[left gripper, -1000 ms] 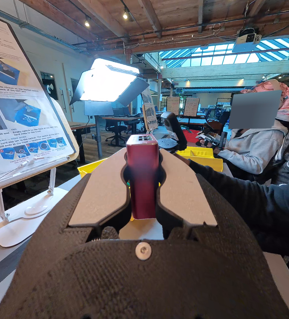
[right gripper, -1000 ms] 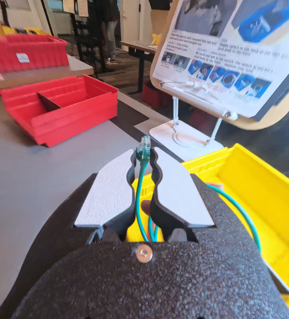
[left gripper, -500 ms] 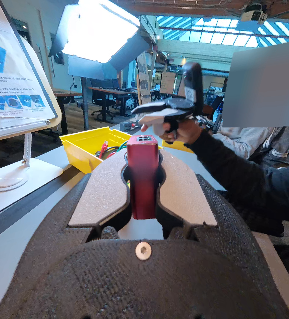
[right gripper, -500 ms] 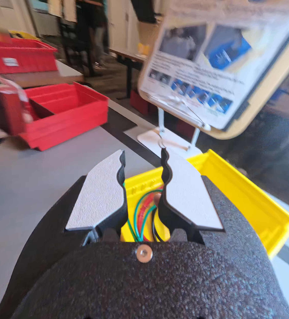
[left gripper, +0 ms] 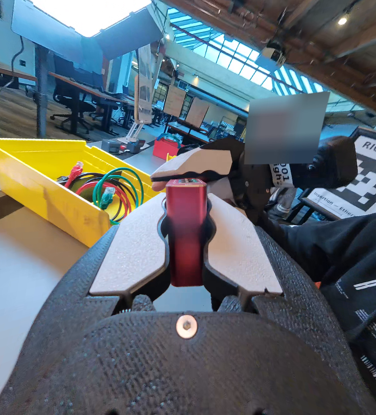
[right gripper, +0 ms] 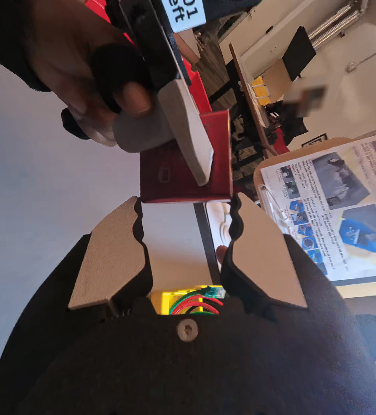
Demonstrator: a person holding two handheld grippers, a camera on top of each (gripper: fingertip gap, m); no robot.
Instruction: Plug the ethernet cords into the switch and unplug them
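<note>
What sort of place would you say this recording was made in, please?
Probably an open-plan workshop or lab office: rows of desks with office chairs, a skylit timber ceiling, and a studio light panel above a table with a yellow bin.

pale grey table [left gripper: 14,258] with a dark stripe across it, yellow bin [left gripper: 48,202] sitting right on top holding coiled green, red and black cords, white base of a document stand [right gripper: 218,220] on it too

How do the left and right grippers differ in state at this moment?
The left gripper is shut on the red switch; the right gripper is open and empty. The left gripper points along the table; the right gripper is rolled sideways, tips at the switch's end. Both have pale pads on black bodies.
</note>
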